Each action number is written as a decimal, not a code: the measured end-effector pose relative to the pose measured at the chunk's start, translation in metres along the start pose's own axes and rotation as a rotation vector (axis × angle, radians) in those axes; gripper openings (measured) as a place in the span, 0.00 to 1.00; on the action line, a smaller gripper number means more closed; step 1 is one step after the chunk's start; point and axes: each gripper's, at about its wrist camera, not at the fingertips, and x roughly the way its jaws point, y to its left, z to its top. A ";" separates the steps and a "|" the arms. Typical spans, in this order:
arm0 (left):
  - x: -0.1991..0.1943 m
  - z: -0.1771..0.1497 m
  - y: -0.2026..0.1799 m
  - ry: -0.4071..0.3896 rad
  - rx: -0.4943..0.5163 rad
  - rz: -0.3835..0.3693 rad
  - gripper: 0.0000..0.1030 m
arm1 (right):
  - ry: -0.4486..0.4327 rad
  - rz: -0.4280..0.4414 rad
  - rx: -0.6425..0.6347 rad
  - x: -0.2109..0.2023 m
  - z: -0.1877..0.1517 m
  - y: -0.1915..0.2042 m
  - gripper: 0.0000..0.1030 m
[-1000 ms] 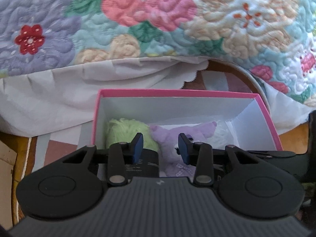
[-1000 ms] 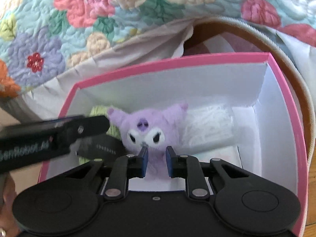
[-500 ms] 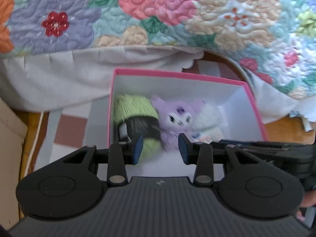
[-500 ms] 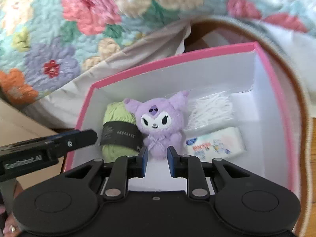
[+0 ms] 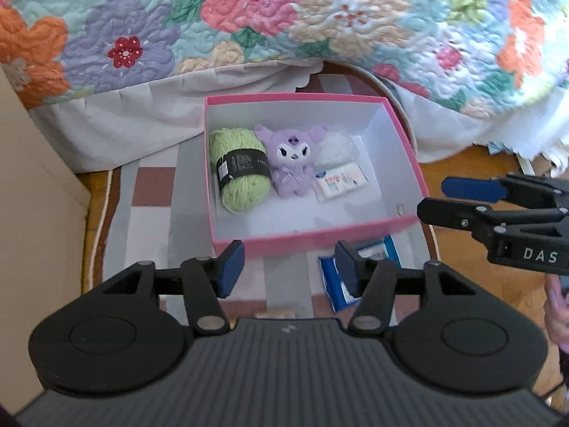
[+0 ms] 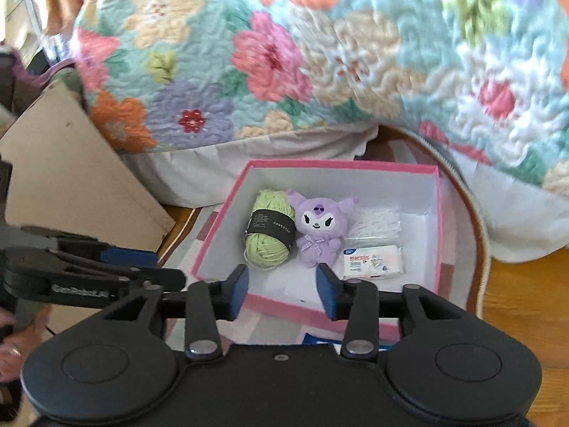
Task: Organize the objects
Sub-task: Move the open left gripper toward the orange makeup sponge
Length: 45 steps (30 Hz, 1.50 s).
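Observation:
A pink box (image 5: 320, 240) (image 6: 341, 315) with a white inside stands on a checked rug. In it lie a green yarn ball (image 5: 240, 172) (image 6: 268, 231), a purple plush toy (image 5: 291, 162) (image 6: 320, 227), a white fluffy bundle (image 5: 334, 149) (image 6: 378, 220) and a tissue pack (image 5: 341, 179) (image 6: 373, 261). My left gripper (image 5: 286, 272) is open and empty, above the box's near edge. My right gripper (image 6: 282, 293) is open and empty, also at the near edge. A blue packet (image 5: 341, 284) lies on the rug in front of the box.
A flowered quilt (image 5: 284, 17) (image 6: 355, 53) hangs over the bed behind the box. A cardboard panel (image 5: 32, 213) (image 6: 71, 178) stands at the left. The rug's round border (image 6: 480, 249) and the wooden floor (image 5: 473, 163) lie at the right.
Both grippers have pulled back and up out of the box and opened wider. The plush toy stays in the box between the yarn and the tissue pack.

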 end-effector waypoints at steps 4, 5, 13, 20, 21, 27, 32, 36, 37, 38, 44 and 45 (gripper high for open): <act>-0.027 -0.020 -0.007 0.003 0.032 -0.022 0.62 | 0.001 0.011 -0.054 -0.024 -0.014 0.009 0.59; -0.032 -0.025 -0.009 0.007 0.038 -0.029 0.63 | 0.004 0.014 -0.068 -0.029 -0.018 0.012 0.61; -0.063 -0.064 -0.014 0.006 0.064 -0.033 0.68 | 0.019 -0.016 -0.216 -0.081 -0.057 0.042 0.80; -0.068 -0.093 -0.018 -0.008 0.065 -0.077 0.89 | -0.015 -0.014 -0.340 -0.112 -0.090 0.071 0.90; -0.065 -0.098 -0.018 -0.002 0.062 -0.086 0.90 | -0.019 -0.015 -0.348 -0.112 -0.097 0.073 0.90; -0.034 -0.126 -0.021 0.002 0.040 -0.084 0.91 | -0.007 0.003 -0.328 -0.093 -0.132 0.067 0.90; 0.011 -0.143 -0.020 0.031 0.023 -0.079 0.89 | -0.041 -0.042 -0.353 -0.058 -0.170 0.049 0.90; 0.043 -0.156 -0.023 0.049 0.014 -0.126 0.88 | -0.008 -0.072 -0.350 -0.027 -0.196 0.034 0.90; 0.050 -0.159 -0.026 0.052 0.015 -0.134 0.88 | 0.001 -0.069 -0.346 -0.020 -0.202 0.032 0.90; 0.056 -0.162 -0.027 0.053 0.017 -0.142 0.88 | 0.009 -0.067 -0.342 -0.014 -0.207 0.031 0.90; 0.097 -0.172 -0.031 0.123 -0.010 -0.147 0.88 | 0.024 -0.086 -0.391 0.017 -0.235 0.032 0.90; 0.102 -0.174 -0.031 0.127 -0.017 -0.155 0.88 | 0.022 -0.092 -0.400 0.021 -0.237 0.033 0.90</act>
